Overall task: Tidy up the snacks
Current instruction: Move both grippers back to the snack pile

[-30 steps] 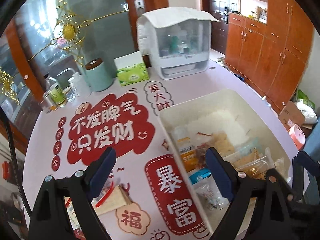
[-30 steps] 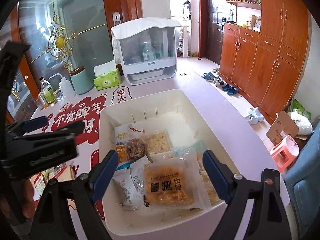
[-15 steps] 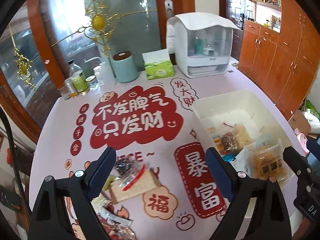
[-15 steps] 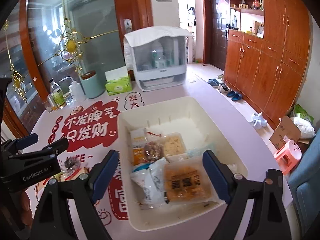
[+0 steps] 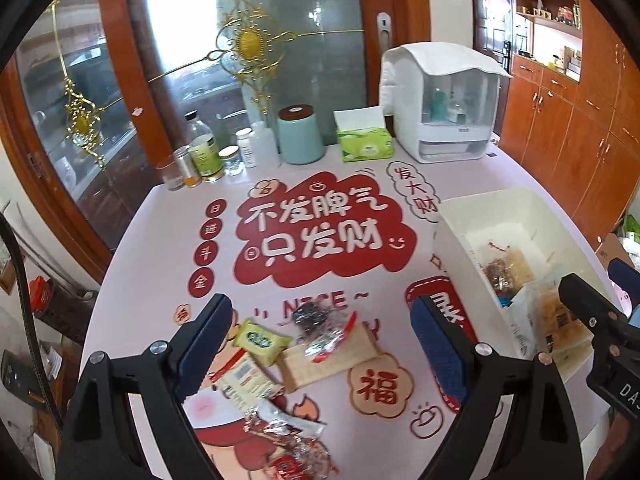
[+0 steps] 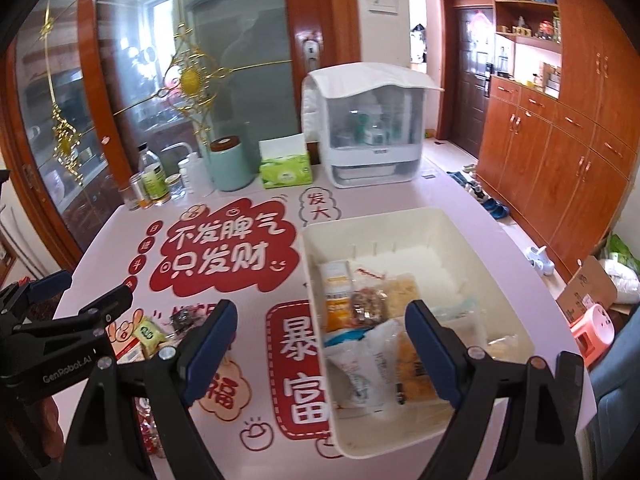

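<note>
**Both tools wide and empty, loose snacks waiting on the bench**

Here we are above the bench (image 5: pixel 160 240), and the left tool (image 5: pixel 320 344) hangs over a loose scatter of snacks with its jaws spread wide, nothing between them. Right under it: a green packet (image 5: pixel 260 340), a flat tan cracker pack (image 5: pixel 332 356) with a clear wrapper holding something dark (image 5: pixel 316 320) lying on top of it, a white printed packet (image 5: pixel 248 384) beside them, and shiny red-and-silver wrappers (image 5: pixel 288 436) nearer the camera. My read: that pile is what's left to sort, and the left tool is lining up for a pick.

Over on the other side, the right tool (image 6: pixel 320 348) is wide as well, holding nothing, poised over the near-left corner of the white bin (image 6: pixel 460 232). And the bin is already filling: an orange-and-white packet (image 6: pixel 336 296), a round dark snack in clear wrap (image 6: pixel 368 304), a pale yellow crumbly pack (image 6: pixel 400 288), a white pouch with a blue edge (image 6: pixel 360 364) and an orange cracker pack (image 6: pixel 416 368), all crowded toward the near end. The far end is bare.

The bin sits just to the right of the pile, a short carry. Along the back edge stand a teal canister (image 5: pixel 300 136), a green tissue box (image 5: pixel 364 144), bottles (image 5: pixel 204 148) and a white covered rack (image 5: pixel 444 112), well apart from the work.
</note>
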Motion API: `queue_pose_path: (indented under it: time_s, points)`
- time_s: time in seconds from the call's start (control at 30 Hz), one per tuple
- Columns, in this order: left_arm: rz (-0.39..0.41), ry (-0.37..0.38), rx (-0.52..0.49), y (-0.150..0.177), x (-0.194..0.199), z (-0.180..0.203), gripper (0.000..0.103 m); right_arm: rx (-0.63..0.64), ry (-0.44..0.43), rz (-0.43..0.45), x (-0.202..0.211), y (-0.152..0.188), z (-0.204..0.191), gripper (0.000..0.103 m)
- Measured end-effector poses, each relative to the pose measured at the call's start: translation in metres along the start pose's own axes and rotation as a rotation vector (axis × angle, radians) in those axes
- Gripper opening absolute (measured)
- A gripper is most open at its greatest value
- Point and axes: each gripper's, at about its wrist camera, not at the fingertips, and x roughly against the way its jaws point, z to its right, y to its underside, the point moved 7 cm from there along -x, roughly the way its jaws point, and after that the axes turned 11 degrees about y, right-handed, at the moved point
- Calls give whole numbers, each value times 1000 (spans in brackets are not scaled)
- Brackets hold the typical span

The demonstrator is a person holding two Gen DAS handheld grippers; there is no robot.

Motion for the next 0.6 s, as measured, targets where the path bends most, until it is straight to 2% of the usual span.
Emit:
queue_pose_path:
  time_s: [0.33,0.6]
  points:
    - [-32,-28,44,25,3,-49,90,64,-42,-36,-4,12,-53,87]
    - [-125,-31,93,64,-14,-87,90,99,-81,-118,-19,35,-81,87]
